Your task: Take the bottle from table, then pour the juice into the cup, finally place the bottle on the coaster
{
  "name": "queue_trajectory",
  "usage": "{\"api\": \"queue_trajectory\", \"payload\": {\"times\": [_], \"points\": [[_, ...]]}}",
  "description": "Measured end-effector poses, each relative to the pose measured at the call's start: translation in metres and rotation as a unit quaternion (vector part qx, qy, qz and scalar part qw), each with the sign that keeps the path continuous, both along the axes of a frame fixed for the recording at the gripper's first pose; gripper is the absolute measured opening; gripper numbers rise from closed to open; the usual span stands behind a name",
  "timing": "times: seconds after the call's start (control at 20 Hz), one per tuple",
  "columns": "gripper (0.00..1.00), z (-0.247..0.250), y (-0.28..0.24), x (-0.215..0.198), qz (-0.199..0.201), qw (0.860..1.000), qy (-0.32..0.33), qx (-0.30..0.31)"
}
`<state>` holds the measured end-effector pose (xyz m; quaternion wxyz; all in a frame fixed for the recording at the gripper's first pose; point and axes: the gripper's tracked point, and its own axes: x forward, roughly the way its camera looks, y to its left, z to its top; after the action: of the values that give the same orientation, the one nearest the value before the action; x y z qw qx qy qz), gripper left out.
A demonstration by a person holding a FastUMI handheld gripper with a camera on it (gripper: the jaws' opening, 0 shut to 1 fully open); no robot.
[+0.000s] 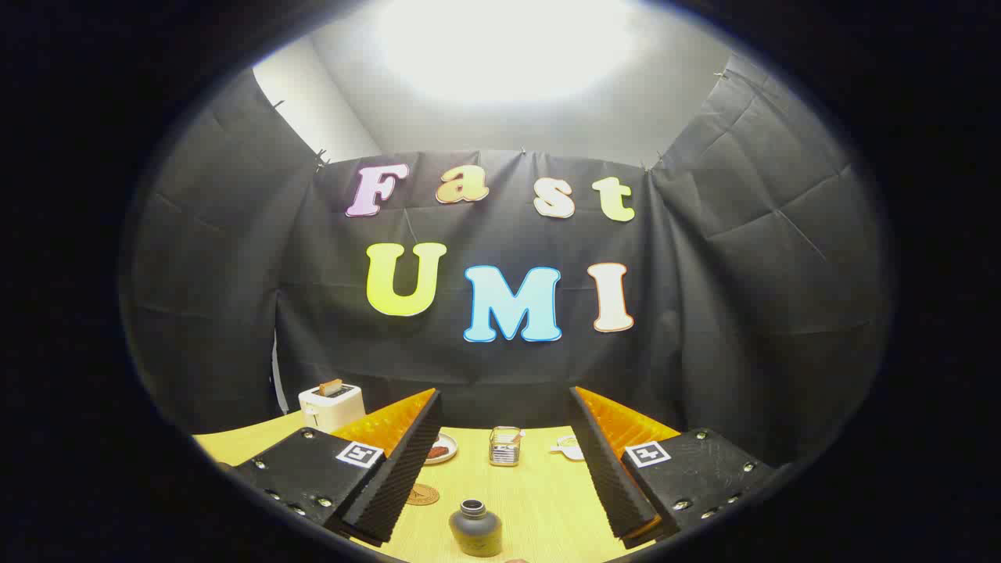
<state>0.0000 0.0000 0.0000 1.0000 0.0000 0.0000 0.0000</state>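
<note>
The grey bottle (475,528) stands upright on the desk (539,500), between the fingers (391,469), which are spread wide and touch nothing. The coaster (422,494) lies at its 10 o'clock, the glass cup (505,446) at 12, beyond the fingertips.

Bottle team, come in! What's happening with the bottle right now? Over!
Gripper open, empty. Bottle upright on table, between the fingers, untouched. Cup beyond, coaster by left finger. Path clear.

Bottle (475,528) upright on table (539,500) between the parted jaws, cup (505,446) beyond, coaster (422,494) left
</note>
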Motion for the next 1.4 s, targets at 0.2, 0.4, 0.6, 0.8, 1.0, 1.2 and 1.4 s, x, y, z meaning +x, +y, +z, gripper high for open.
{"api": "queue_trajectory", "payload": {"times": [0.2, 0.4, 0.6, 0.8, 1.0, 1.2, 1.4], "points": [[0.97, -0.003, 0.004, 0.003, 0.008, 1.0, 0.005, 0.004], [0.97, -0.005, 0.005, 0.003, 0.008, 1.0, 0.008, 0.009], [0.97, -0.008, 0.006, 0.002, 0.01, 1.0, 0.009, 0.01], [0.97, -0.009, 0.008, 0.001, 0.014, 1.0, 0.007, 0.013], [0.97, -0.017, 0.009, 0.0, 0.019, 1.0, 0.007, 0.013], [0.97, -0.035, 0.013, -0.002, 0.034, 0.999, 0.003, 0.009], [0.97, -0.061, 0.018, -0.003, 0.047, 0.999, 0.016, 0.011]]}}
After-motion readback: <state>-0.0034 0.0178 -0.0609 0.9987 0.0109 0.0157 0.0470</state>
